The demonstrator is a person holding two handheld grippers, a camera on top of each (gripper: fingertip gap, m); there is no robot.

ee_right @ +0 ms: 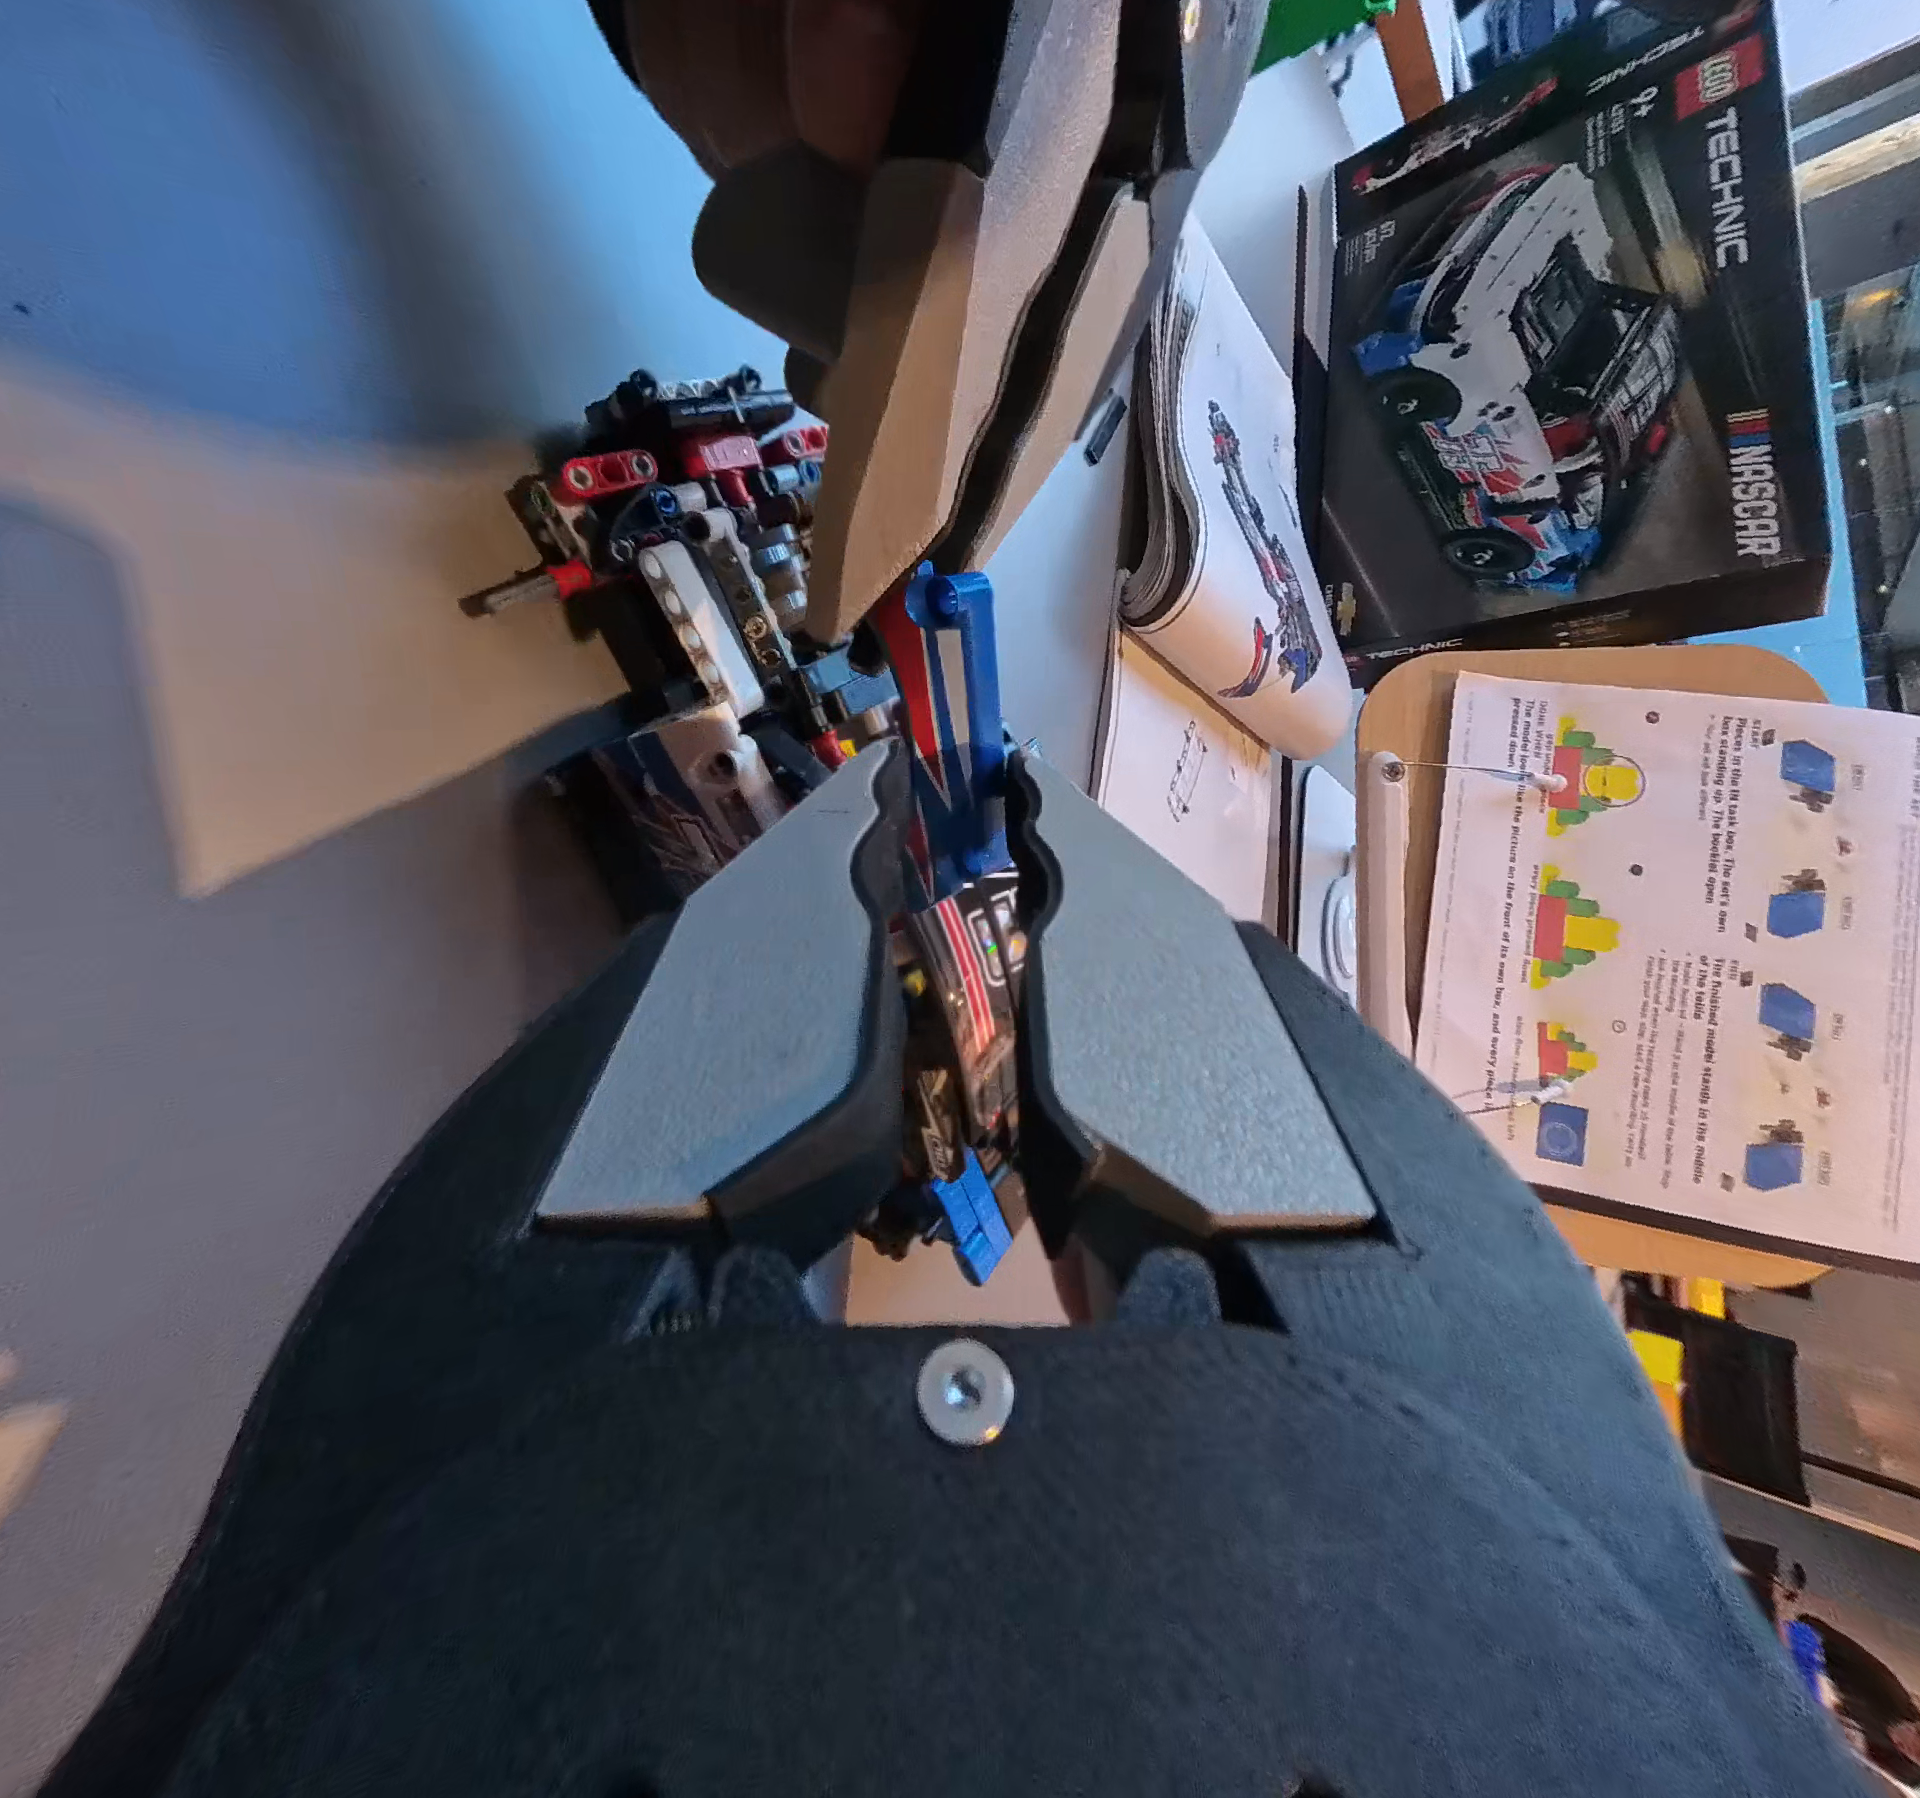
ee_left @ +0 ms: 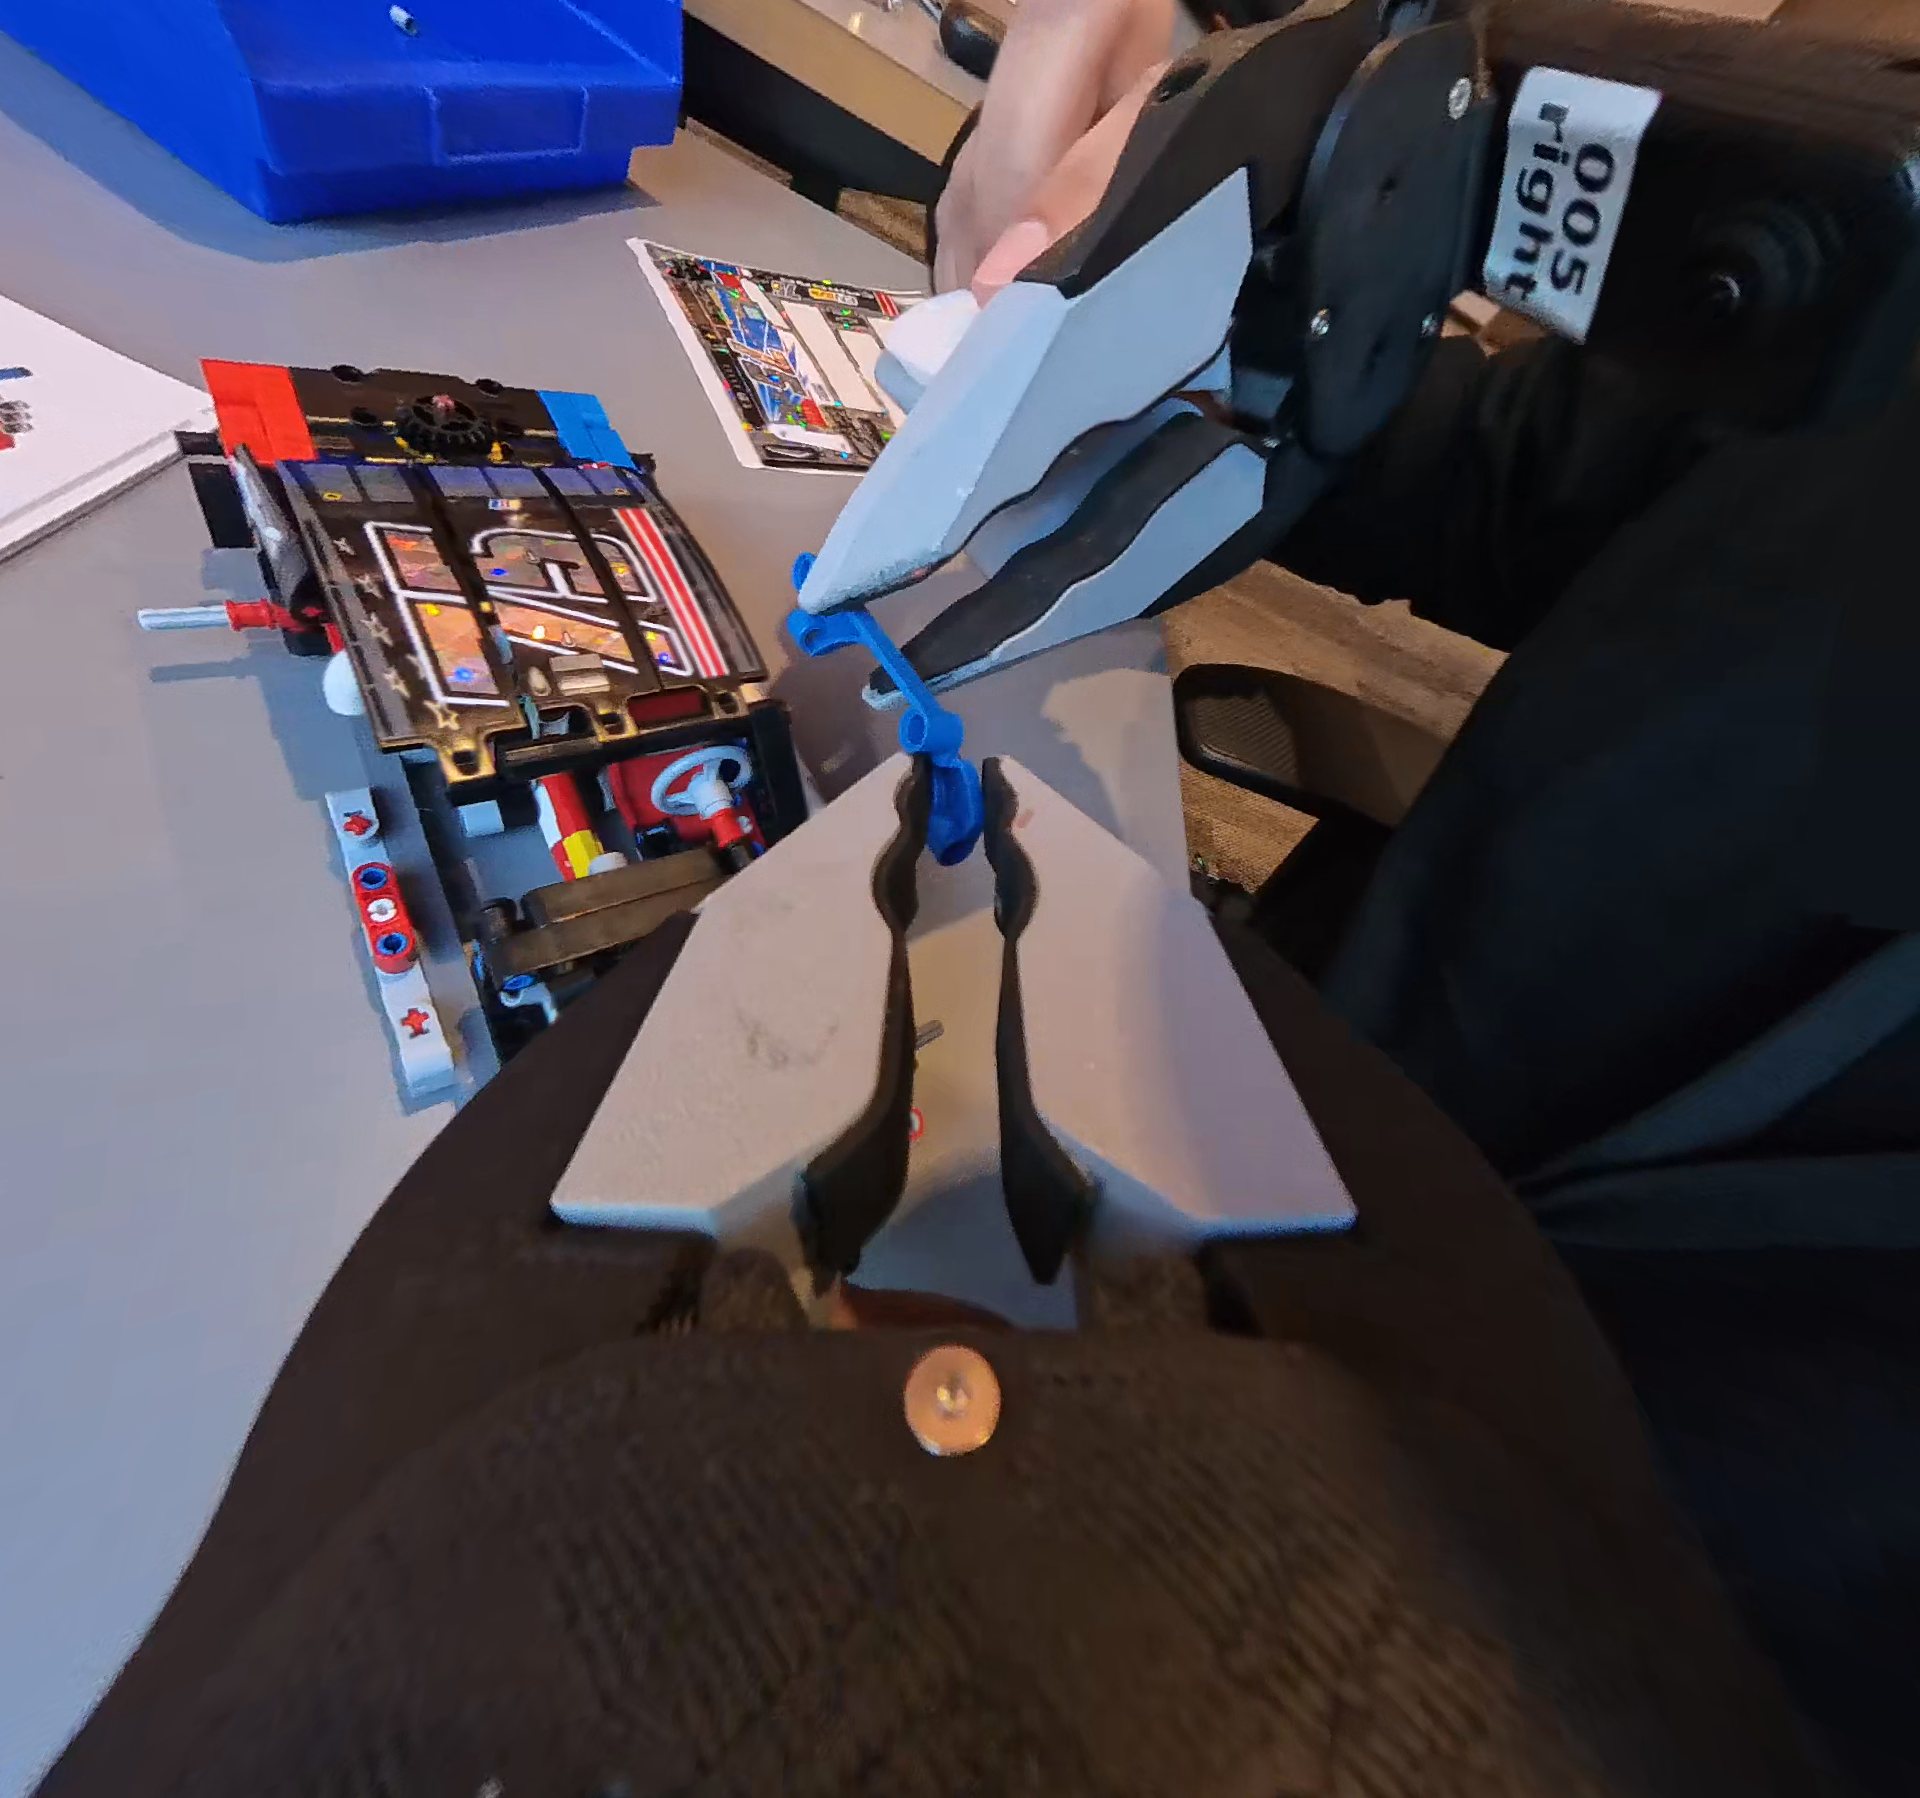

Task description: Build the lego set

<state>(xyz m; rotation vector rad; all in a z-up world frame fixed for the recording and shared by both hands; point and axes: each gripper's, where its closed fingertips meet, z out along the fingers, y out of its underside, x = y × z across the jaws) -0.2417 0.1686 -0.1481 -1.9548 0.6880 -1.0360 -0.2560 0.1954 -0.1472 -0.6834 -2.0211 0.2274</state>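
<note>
A thin blue Lego piece [ee_left: 920, 725] hangs in the air between both grippers, above the table's right edge. My left gripper [ee_left: 948, 774] is shut on its lower end. My right gripper [ee_left: 854, 645] comes in from the upper right, and its fingers close on the piece's upper part. In the right wrist view the blue piece [ee_right: 961, 668] stands between the right gripper's tips [ee_right: 958, 763], and the left gripper [ee_right: 904, 597] reaches it from above. The partly built car [ee_left: 499, 626], with a black decorated roof panel, lies on the grey table to the left; it also shows in the right wrist view [ee_right: 707, 543].
A blue bin [ee_left: 343, 34] stands at the back left. A sticker sheet [ee_left: 790, 366] lies behind the car, an open booklet [ee_left: 62, 418] at the far left. A grey beam with red pins [ee_left: 390, 927] lies beside the car. The set's box [ee_right: 1558, 346], a manual [ee_right: 1236, 522] and a printed sheet [ee_right: 1683, 969] are to the right.
</note>
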